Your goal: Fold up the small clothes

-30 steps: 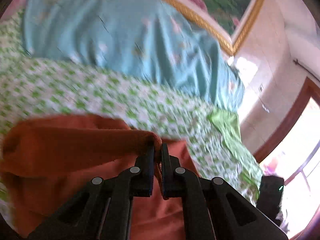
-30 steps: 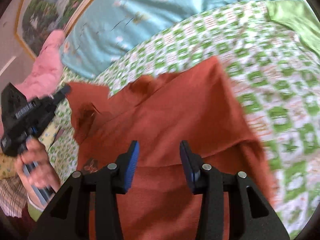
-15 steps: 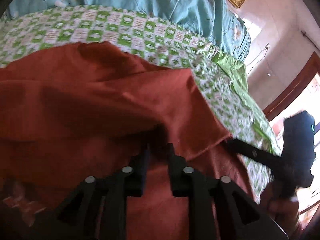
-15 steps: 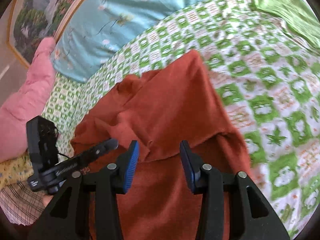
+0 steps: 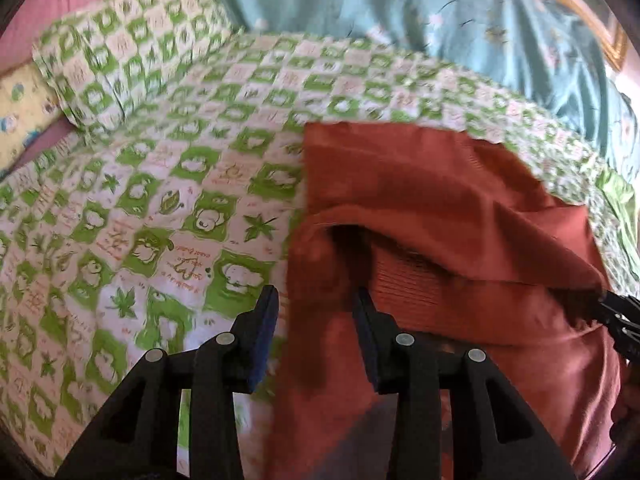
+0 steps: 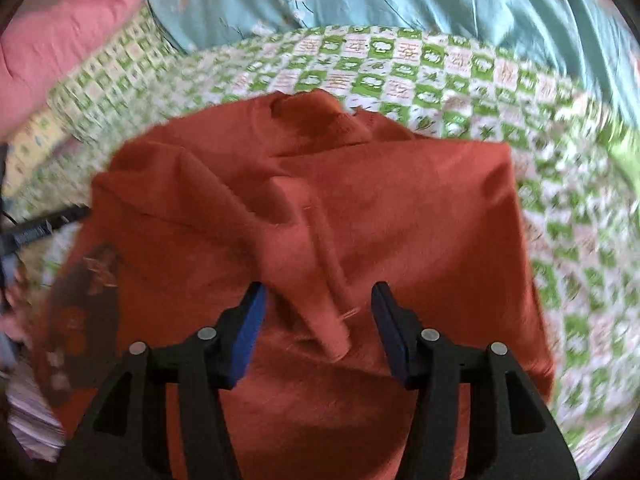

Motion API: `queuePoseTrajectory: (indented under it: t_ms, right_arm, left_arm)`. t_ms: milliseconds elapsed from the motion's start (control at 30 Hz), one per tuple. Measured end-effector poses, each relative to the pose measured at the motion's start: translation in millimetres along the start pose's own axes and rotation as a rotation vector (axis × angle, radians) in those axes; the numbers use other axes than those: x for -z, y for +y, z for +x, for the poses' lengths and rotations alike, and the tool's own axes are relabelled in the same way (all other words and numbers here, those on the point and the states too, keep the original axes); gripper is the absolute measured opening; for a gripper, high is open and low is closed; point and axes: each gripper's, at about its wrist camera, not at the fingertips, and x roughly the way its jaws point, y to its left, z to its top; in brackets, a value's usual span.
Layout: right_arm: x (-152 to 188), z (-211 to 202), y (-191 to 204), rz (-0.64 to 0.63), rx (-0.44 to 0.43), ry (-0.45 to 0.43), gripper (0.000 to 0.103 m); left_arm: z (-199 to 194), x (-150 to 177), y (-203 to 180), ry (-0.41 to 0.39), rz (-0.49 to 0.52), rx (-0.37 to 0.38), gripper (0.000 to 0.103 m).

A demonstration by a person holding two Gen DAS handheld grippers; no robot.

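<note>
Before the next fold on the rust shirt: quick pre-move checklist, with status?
1. Left gripper open, holding nothing: ok. Its jaws stand apart at the left edge of the rust shirt.
2. Right gripper open: ok. Jaws wide, a folded sleeve flap lies between them, ungripped.
3. Shirt lying flat: not ok. Wrinkles, and one layer is lifted with a dark gap under it.
4. Shirt fully on the green checked bedsheet: cannot tell; its near hem is out of frame.
5. Edges aligned for the next fold: not ok. The top edge near the collar looks bunched.
</note>
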Motion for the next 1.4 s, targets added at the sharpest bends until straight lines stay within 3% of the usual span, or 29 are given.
queuePoseTrajectory:
  t_ms: [33,67,100,200,333,400,500,633,800,933,1033,1100,1233,1300,1400]
  right_arm:
    - [-2,3,-2,-0.016,0.025,0.005,0.030]
    - [-3,4,-4,-0.019,0.034,0.011,0.013]
    - [-5,5,-7,-0.021,0.040,0.012,0.008]
    - [-17,-8,-14,-0.041,0.073,-0.033,0.007]
    - [-37,-69,-31,-0.058,0.238,-0.261,0.007]
    - [-35,-86,-42,-0.056,0.284,-0.316,0.007]
    - [-18,-66,-51,-0.104,0.293,-0.231,0.007]
    - [11,-32,-50,-0.126,0.241,-0.072,0.007]
    - [40,-28,-57,-0.072,0.170,0.026,0.028]
    - [47,-49,-79,0.060,0.059,0.003,0.035]
    - [40,-60,-97,0.146,0.004,-0.042,0.037]
    - [31,-61,-106,0.200,-0.024,-0.069,0.038]
    - [-3,-41,-120,0.226,-0.046,-0.092,0.045]
    - [-23,-27,-130,0.265,-0.058,-0.093,0.061]
    - [-60,-6,-143,0.267,-0.040,-0.086,0.061]
  left_arm:
    - [8,-2,3,0.022,-0.005,0.000,0.039]
    - [14,-5,4,0.032,-0.009,0.006,0.039]
    - [19,-6,4,0.036,-0.014,0.012,0.039]
    - [30,-13,3,0.043,-0.026,-0.006,0.039]
    - [21,-14,3,0.014,-0.062,0.002,0.038]
    - [16,-11,-1,0.005,-0.065,0.010,0.038]
    - [18,-7,0,0.018,-0.086,0.002,0.035]
    - [17,-4,14,0.043,-0.137,0.053,0.035]
    - [12,-1,25,0.086,-0.113,0.090,0.039]
    - [-3,7,30,0.123,-0.059,0.151,0.038]
    - [-26,3,29,0.099,-0.023,0.262,0.042]
    - [-33,-6,27,0.071,-0.020,0.276,0.056]
    - [-16,-38,12,0.066,-0.006,0.239,0.058]
    - [3,-55,7,0.089,-0.013,0.246,0.063]
    - [33,-80,-1,0.124,-0.011,0.216,0.065]
